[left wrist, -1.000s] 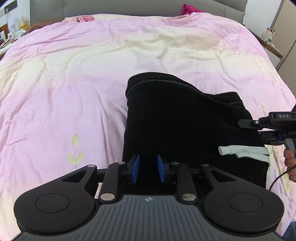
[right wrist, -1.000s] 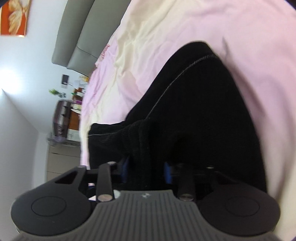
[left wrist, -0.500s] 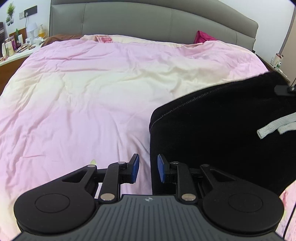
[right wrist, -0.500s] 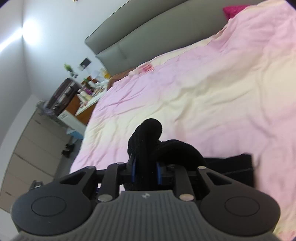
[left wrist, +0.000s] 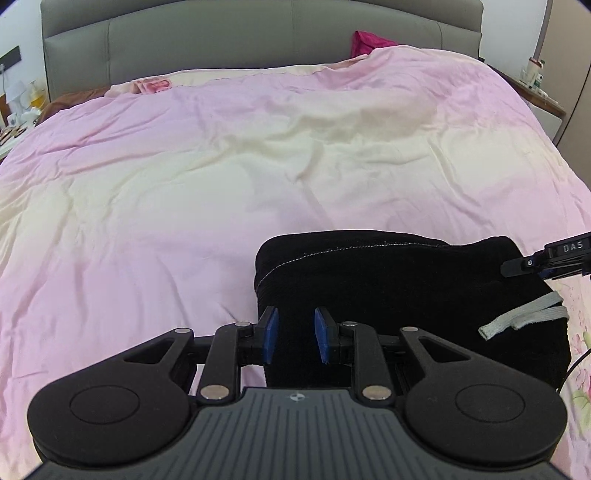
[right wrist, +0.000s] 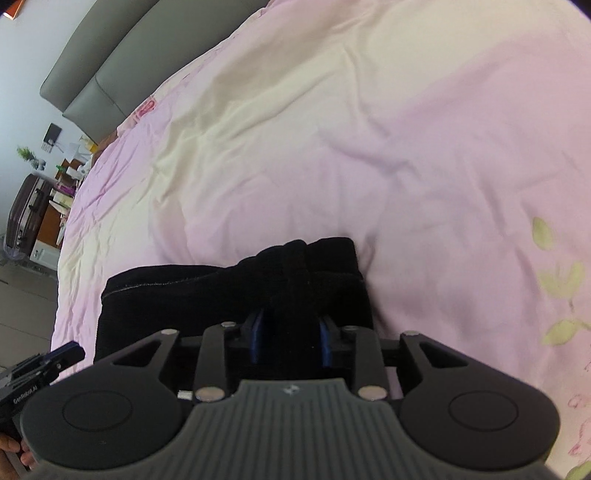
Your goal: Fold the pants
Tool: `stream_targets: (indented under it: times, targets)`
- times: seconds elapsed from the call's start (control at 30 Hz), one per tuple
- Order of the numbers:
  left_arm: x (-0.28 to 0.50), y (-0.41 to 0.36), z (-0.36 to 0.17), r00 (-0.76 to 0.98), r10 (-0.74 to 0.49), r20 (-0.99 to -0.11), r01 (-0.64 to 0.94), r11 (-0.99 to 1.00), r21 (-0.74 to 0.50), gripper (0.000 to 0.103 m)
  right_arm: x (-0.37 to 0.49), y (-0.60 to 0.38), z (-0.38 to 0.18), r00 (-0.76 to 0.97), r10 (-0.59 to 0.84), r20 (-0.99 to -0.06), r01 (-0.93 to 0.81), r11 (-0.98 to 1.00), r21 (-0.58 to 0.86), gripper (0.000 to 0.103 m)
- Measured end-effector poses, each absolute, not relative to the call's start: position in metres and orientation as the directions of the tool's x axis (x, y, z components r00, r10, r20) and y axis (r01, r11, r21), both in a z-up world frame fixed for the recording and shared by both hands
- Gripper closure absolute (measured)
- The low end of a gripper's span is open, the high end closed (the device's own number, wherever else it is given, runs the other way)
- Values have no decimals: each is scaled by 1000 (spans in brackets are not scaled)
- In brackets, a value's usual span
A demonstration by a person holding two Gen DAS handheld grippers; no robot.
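Observation:
The black pants [left wrist: 399, 288] lie folded in a thick bundle on the pink bed cover, low and right in the left wrist view, with a grey drawstring [left wrist: 524, 317] on top. My left gripper [left wrist: 294, 334] holds the near left edge of the bundle between its blue pads. My right gripper [right wrist: 290, 341] is shut on a bunched fold of the pants [right wrist: 229, 291] at the bundle's right end. The right gripper also shows at the right edge of the left wrist view [left wrist: 550, 256].
The pink and cream duvet [left wrist: 221, 177] covers the whole bed. A grey headboard [left wrist: 258, 33] stands at the back, with a magenta cloth [left wrist: 365, 38] by it. Nightstands with small items stand at both sides. A suitcase [right wrist: 22, 218] stands by the left wall.
Both grippers lifted the pants up off the bed and brought them back down. The bundle now lies folded shorter and closer to me.

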State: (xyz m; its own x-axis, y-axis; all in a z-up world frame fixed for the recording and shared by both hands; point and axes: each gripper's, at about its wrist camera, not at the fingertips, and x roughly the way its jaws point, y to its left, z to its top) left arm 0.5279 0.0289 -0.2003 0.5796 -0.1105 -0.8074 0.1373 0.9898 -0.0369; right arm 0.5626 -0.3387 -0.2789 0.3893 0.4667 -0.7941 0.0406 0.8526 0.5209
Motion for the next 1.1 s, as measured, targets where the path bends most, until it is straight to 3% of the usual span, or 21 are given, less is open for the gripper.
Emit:
stream_targets:
  times: [0.03,0.2,0.27,0.3,0.37,0.5,0.63,0.77,0.93,1.1]
  targets:
    - [531,28,-200,580,-107,-807,146,989,-26,76,563,-337,-273,381,453,-806,17,868,496,62]
    - [547,23,-195,600,-99,-794,184,983,17,76,555,-328,-210,441,351,-826,-131,936,327,61]
    - [558,18,-197,614,-103,-782,172,985,6,77,551,-321,-190,484,363,-796,-191,932,309,62]
    - [562,15,-200,620,-111,-777,165,986,-10,77,552,-312,-185,492,375,-786,-221,927,305,69]
    - [572,9,-212,617,-118,-778,138,990,-41,80,554,-290,-192,492,361,-793,-269,929,255,78]
    - [590,6,-254,517,-72,-853,73,997,-40,85,562,-268,-246,451,231,-862,-247,960,128,79]
    - [596,-6,-269,488,4,-873,50,998,33,86,559,-260,-274,474,180,-862,-259,964,59,78]
    - [579,-8,-238,523,21,-852,85,993,77,87,560,-258,-260,469,167,-867,-251,967,51,78]
    - [514,-8,-200,586,-22,-810,162,983,90,86,514,-262,-213,548,231,-804,-291,954,76,78]
    - [460,-11,-217,546,-55,-836,221,972,80,87,454,-265,-210,563,269,-781,-330,940,86,78]
